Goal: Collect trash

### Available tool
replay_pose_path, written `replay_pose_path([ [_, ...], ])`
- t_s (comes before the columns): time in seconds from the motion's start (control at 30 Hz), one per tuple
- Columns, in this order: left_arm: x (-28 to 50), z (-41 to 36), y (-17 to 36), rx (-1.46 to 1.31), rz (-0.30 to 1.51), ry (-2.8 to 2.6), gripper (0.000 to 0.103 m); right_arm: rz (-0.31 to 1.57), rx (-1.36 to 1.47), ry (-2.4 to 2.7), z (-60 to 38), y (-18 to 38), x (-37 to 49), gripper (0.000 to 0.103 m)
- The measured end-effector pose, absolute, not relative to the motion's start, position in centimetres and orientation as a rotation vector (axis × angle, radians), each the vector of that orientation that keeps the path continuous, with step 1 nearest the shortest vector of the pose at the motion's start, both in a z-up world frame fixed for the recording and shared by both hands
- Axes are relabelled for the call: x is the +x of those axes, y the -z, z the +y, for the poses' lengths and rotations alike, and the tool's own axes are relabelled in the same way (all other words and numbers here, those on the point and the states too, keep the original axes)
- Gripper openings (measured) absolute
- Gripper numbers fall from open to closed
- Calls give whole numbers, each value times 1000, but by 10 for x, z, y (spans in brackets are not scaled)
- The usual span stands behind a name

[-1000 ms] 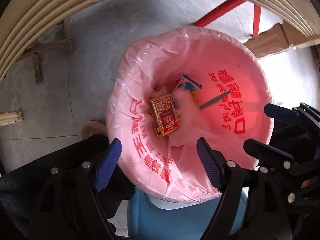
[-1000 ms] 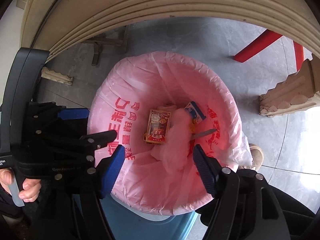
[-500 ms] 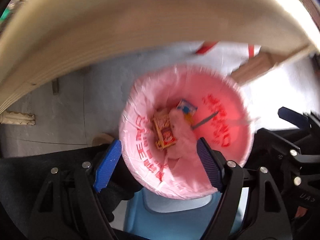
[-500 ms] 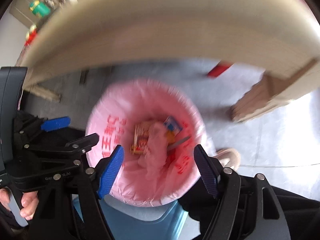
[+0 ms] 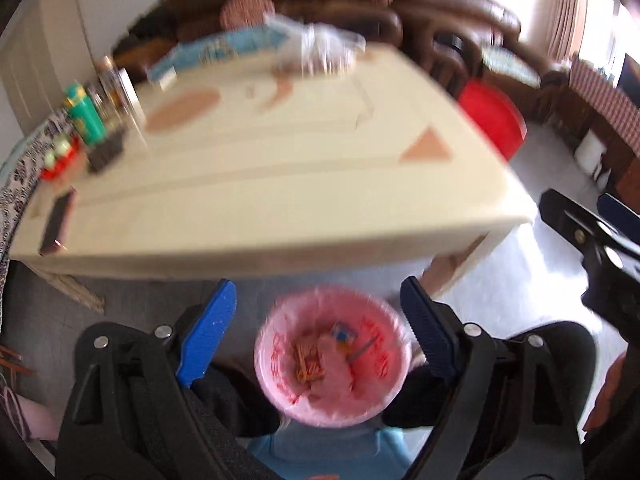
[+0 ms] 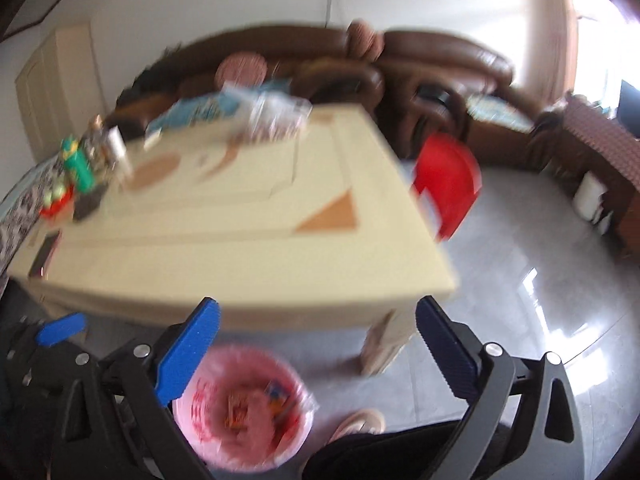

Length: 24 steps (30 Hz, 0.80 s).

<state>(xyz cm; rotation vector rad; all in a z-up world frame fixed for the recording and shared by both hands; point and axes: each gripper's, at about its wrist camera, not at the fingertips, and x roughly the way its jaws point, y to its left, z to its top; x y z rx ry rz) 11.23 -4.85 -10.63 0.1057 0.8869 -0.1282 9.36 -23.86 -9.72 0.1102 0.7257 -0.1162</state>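
A long cream-coloured wooden table (image 5: 280, 184) with orange inlaid shapes fills the blurred upper half of both views, backed by a brown leather sofa (image 6: 360, 64), and a red plastic chair (image 6: 448, 188) is seen just beside its far corner. Below the table's near edge, on the grey floor, a blue bin lined with a pink plastic bag (image 5: 334, 356) is seen holding a red-and-yellow carton (image 5: 308, 364), a small blue-and-white packet (image 5: 343, 334) and crumpled pink plastic. The left gripper (image 5: 316, 332) and the right gripper (image 6: 316, 350) are held above the bin, their blue-padded jaws just widened and spread far apart with nothing gripped.
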Motion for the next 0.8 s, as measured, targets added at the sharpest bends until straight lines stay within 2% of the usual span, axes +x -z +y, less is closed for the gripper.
replay_pose_path([
  [0.23,69,-69,46,124,704,112,88,592,102,163,-243,32,59,96],
  [0.37,51,-70,25,102,625,95,89,546,74,195,-239,13,40,96],
  [0.8,35,-70,13,92,613,98,90,479,51,246,-232,-17,1,96],
])
